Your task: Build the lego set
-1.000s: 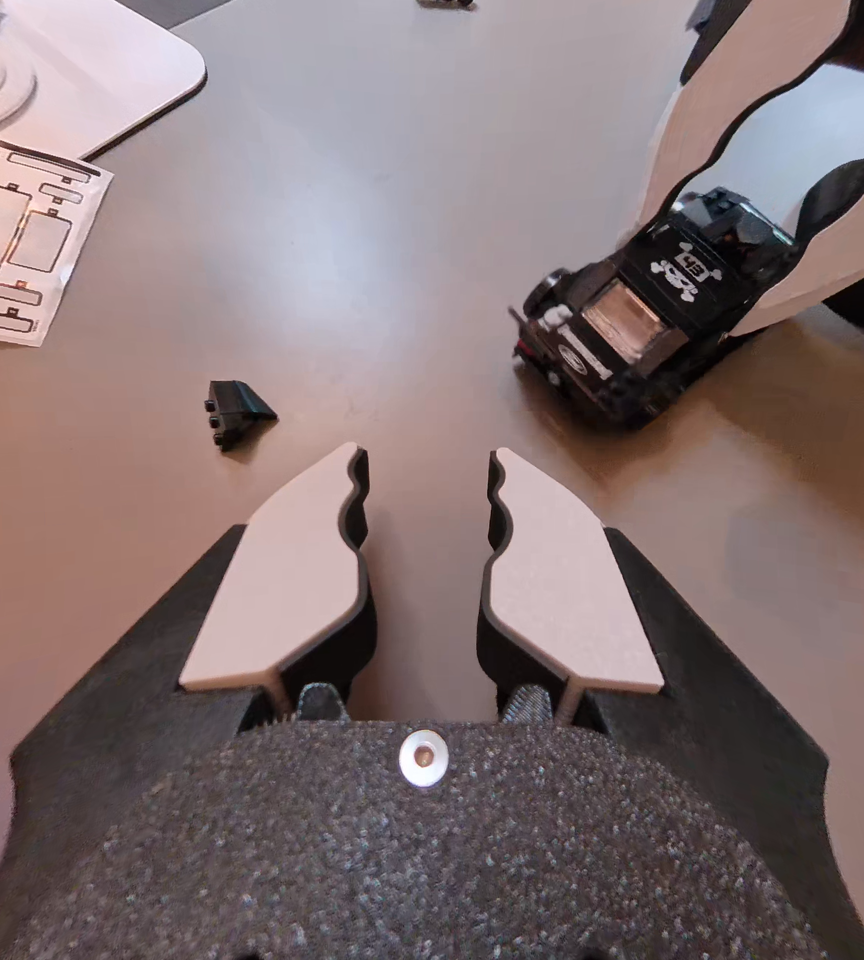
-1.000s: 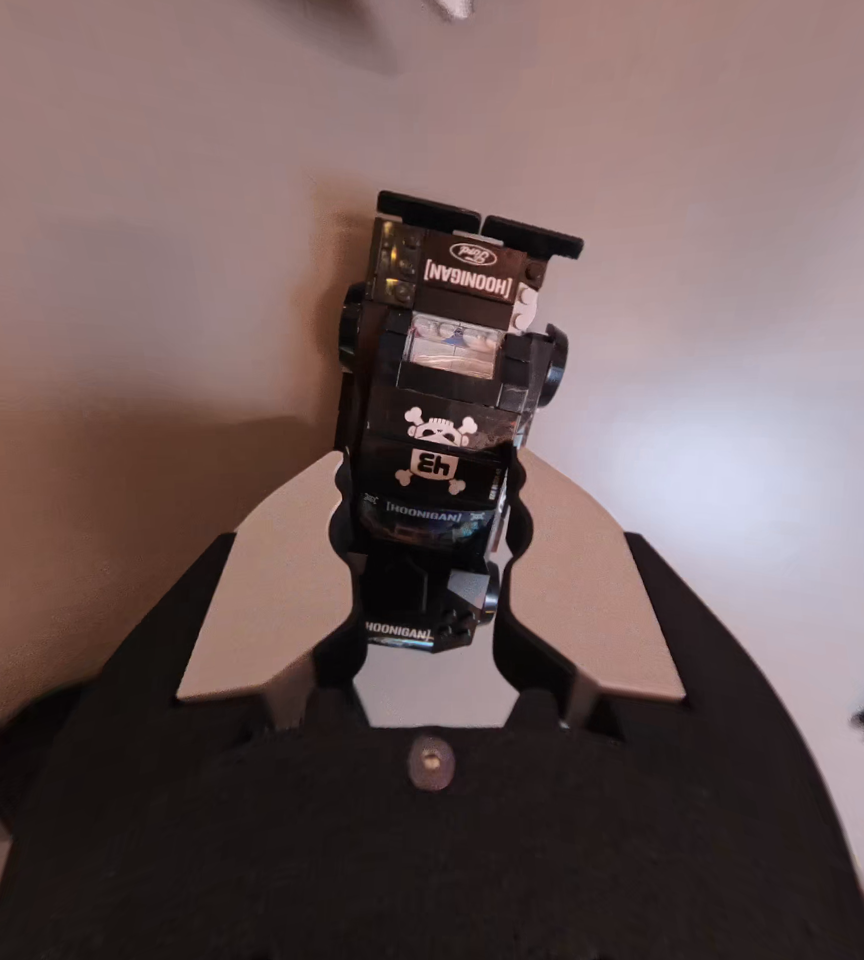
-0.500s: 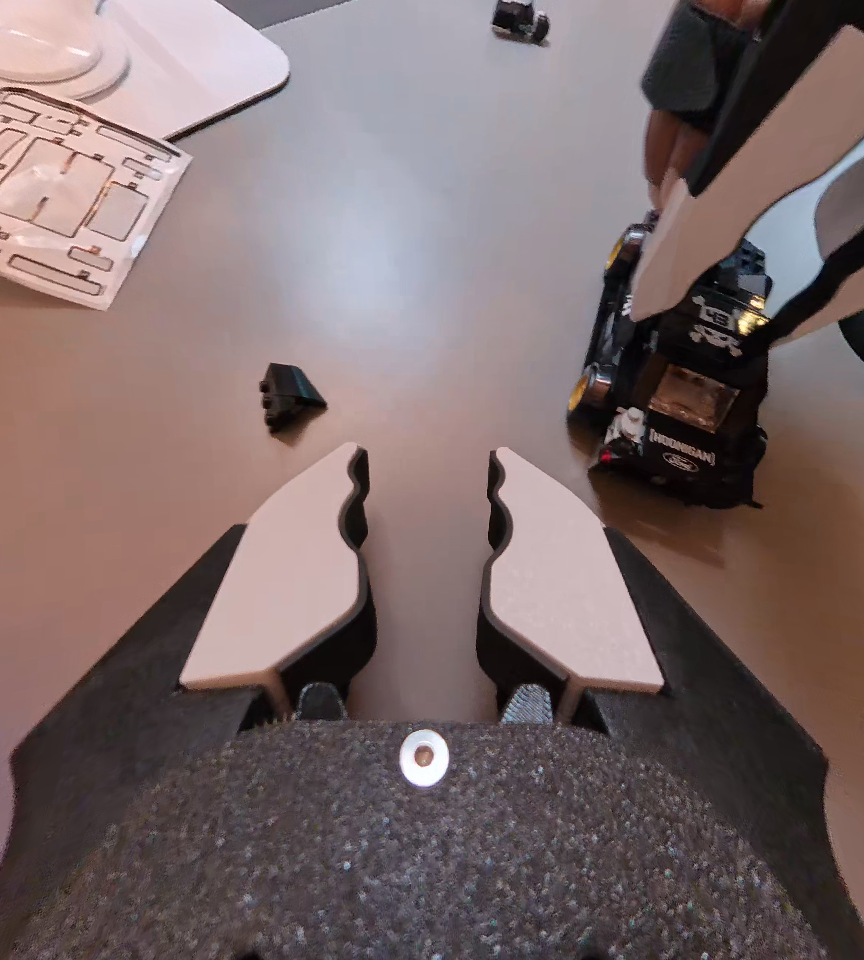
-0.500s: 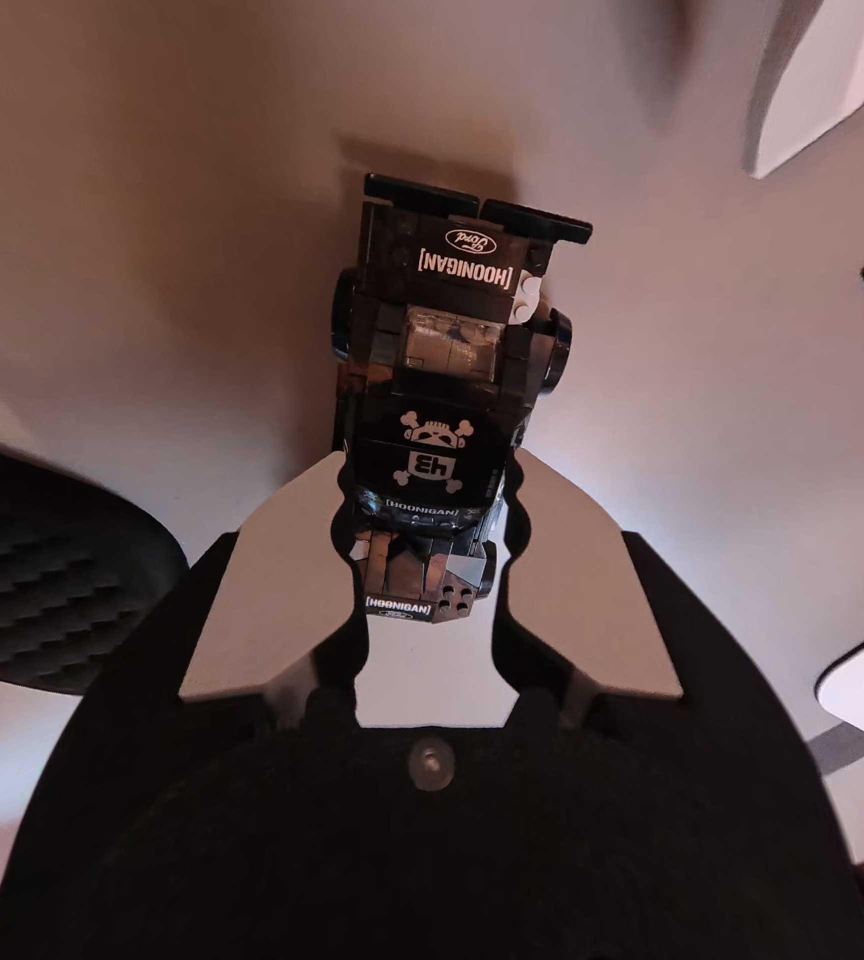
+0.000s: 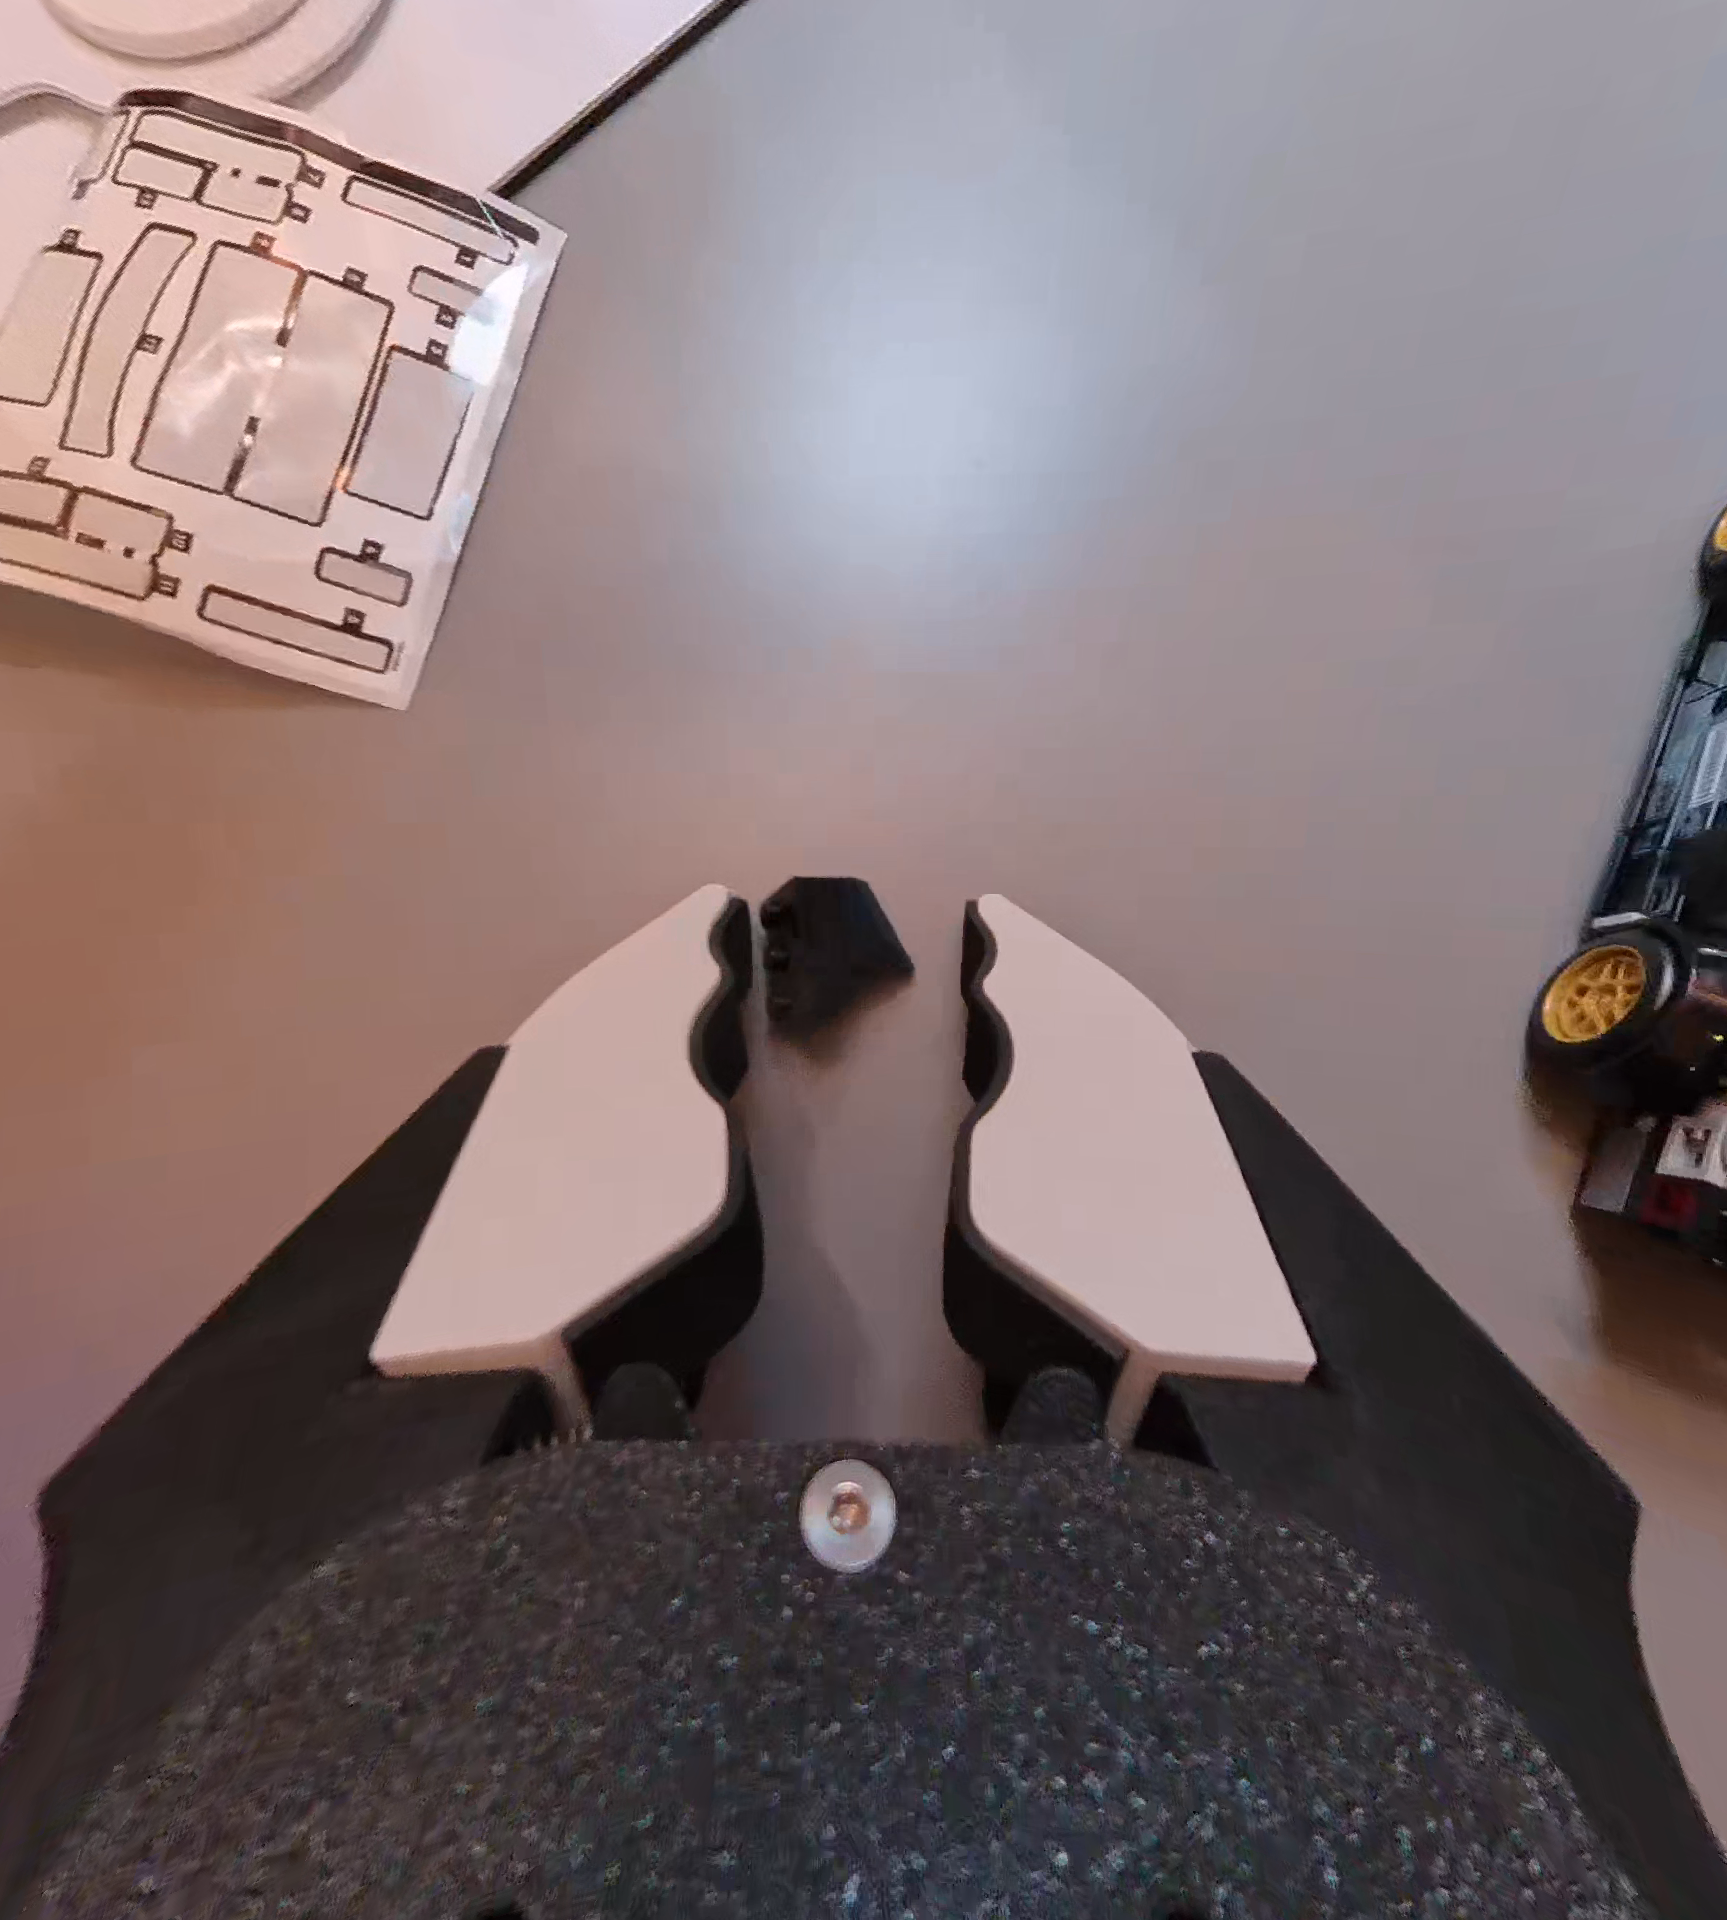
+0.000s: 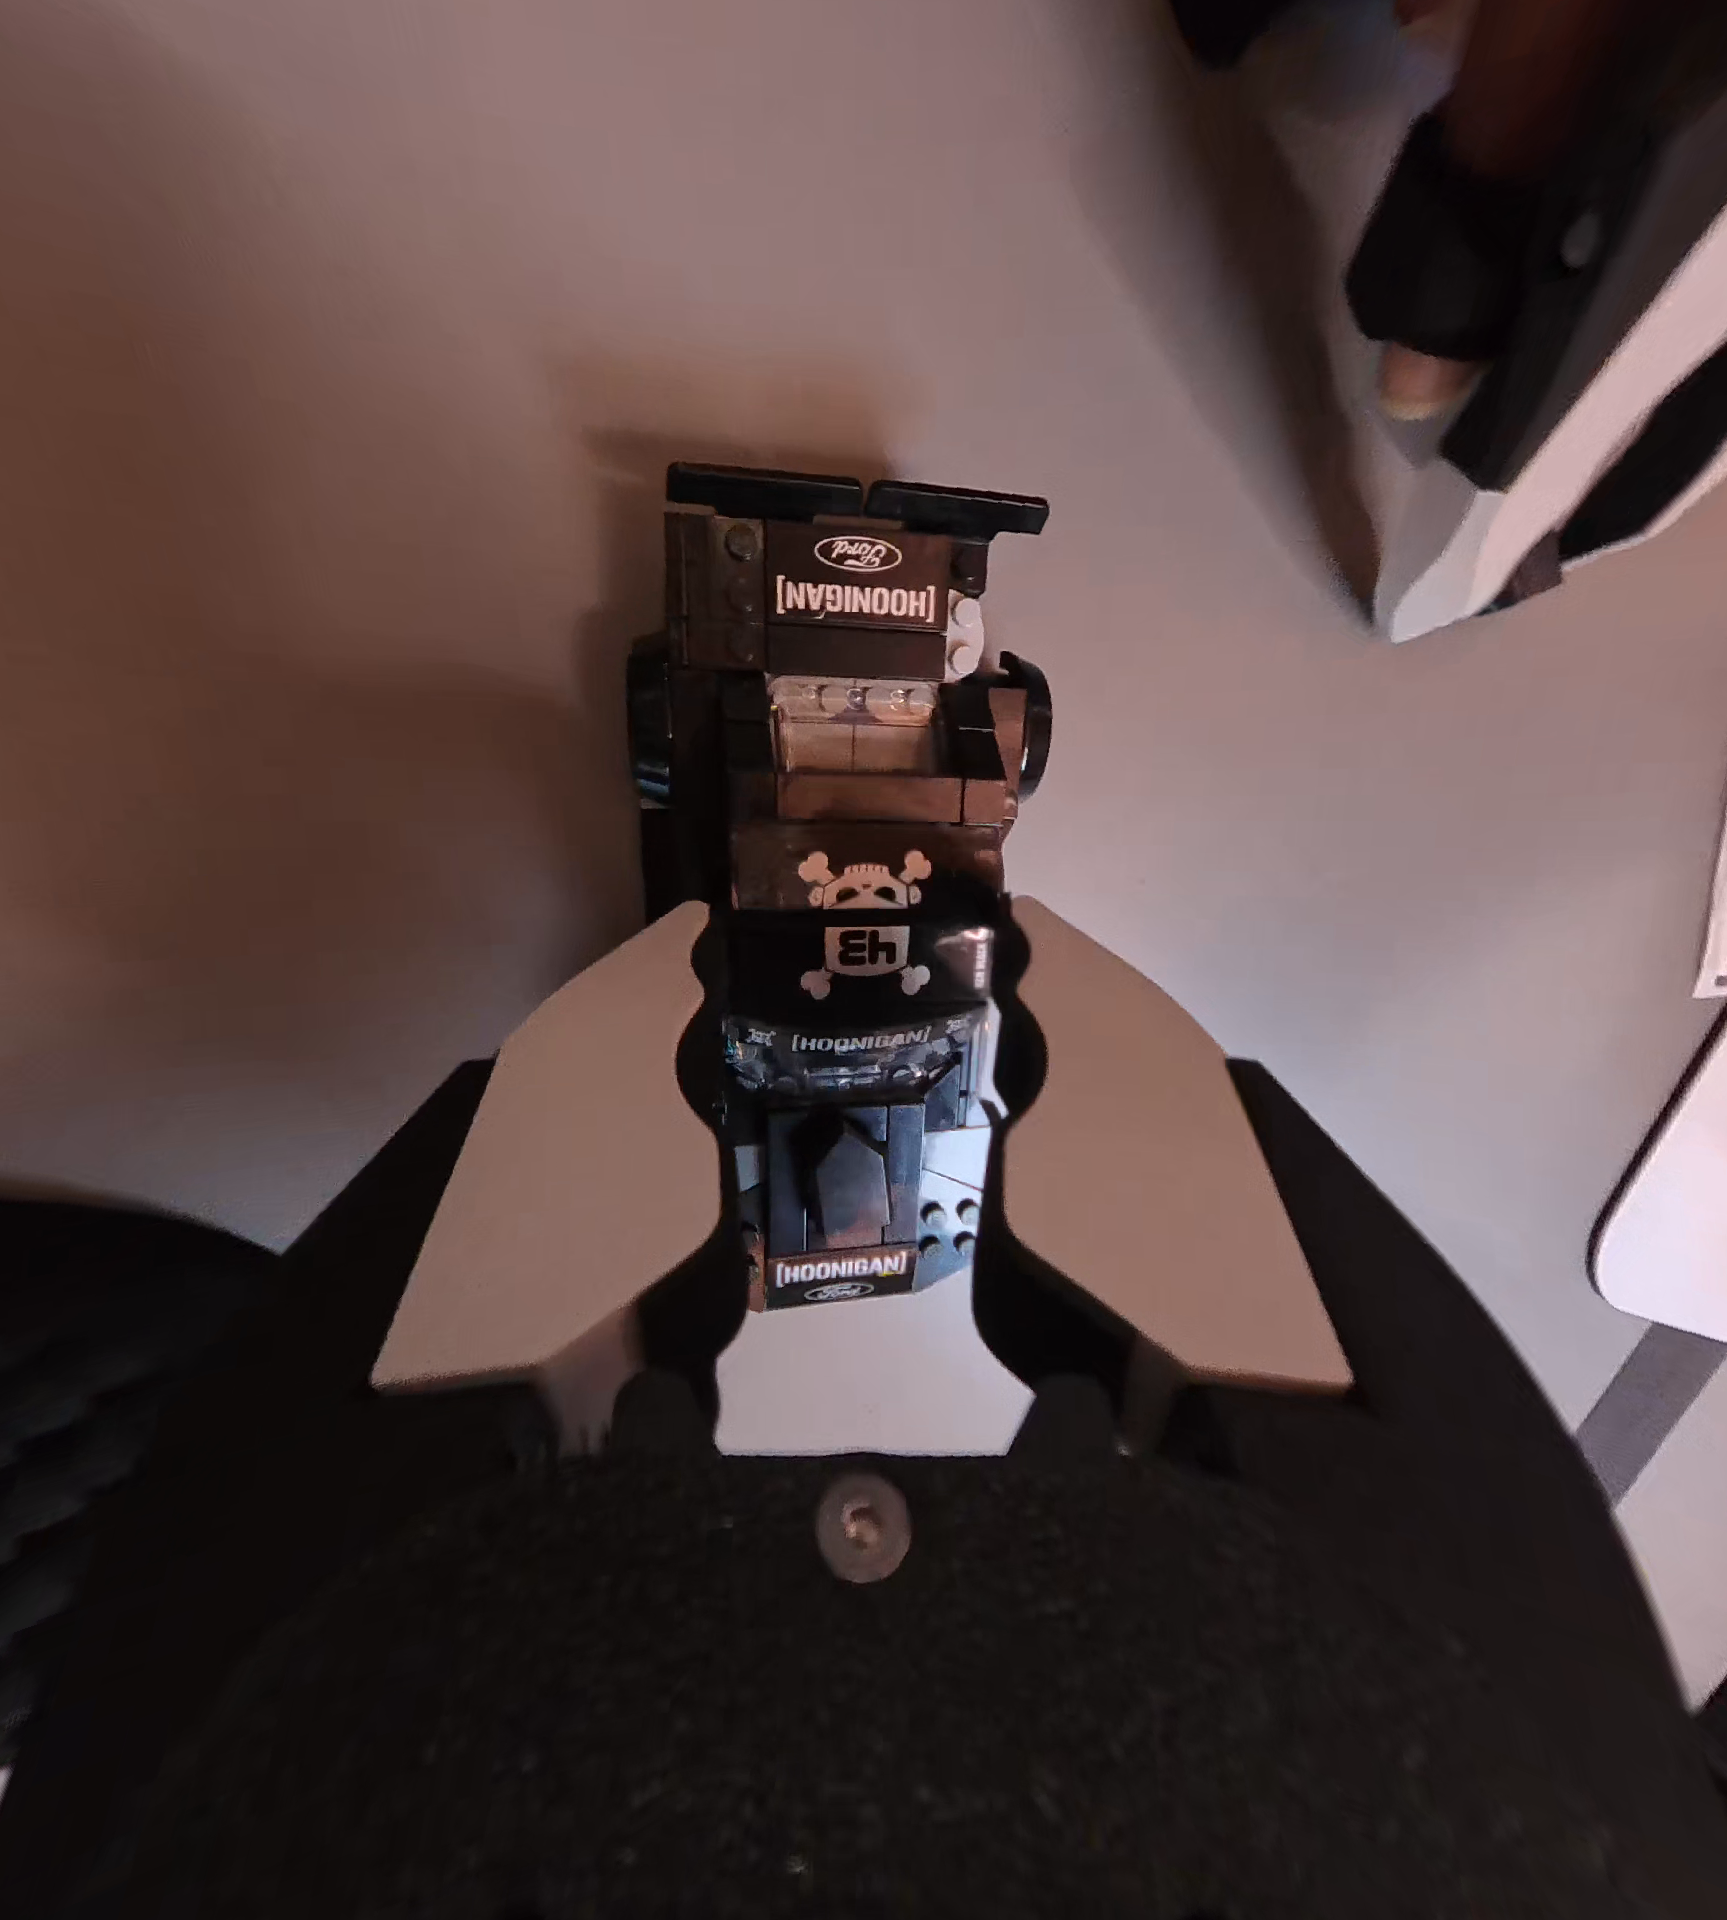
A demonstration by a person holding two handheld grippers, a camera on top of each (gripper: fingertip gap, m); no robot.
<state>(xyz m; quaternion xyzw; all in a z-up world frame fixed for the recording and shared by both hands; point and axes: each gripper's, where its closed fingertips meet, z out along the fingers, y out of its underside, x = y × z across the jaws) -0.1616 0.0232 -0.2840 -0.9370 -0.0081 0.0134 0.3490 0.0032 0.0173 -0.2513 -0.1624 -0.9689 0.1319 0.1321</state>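
Straddling the small black brick (image 5: 823,958), the left gripper (image 5: 843,940) stands released — brick nearer its left finger, on the counter (image 5: 942,520). Well right of the brick, the right gripper (image 6: 854,961) grasps the car (image 6: 854,883).

Black lego car (image 6: 854,883) held in jaws; small black sloped piece (image 5: 828,956) lies on table.

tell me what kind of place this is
Probably a desk or hobby table indoors: a smooth grey-brown tabletop, a used sticker sheet, a loose black brick and a black lego car being built.
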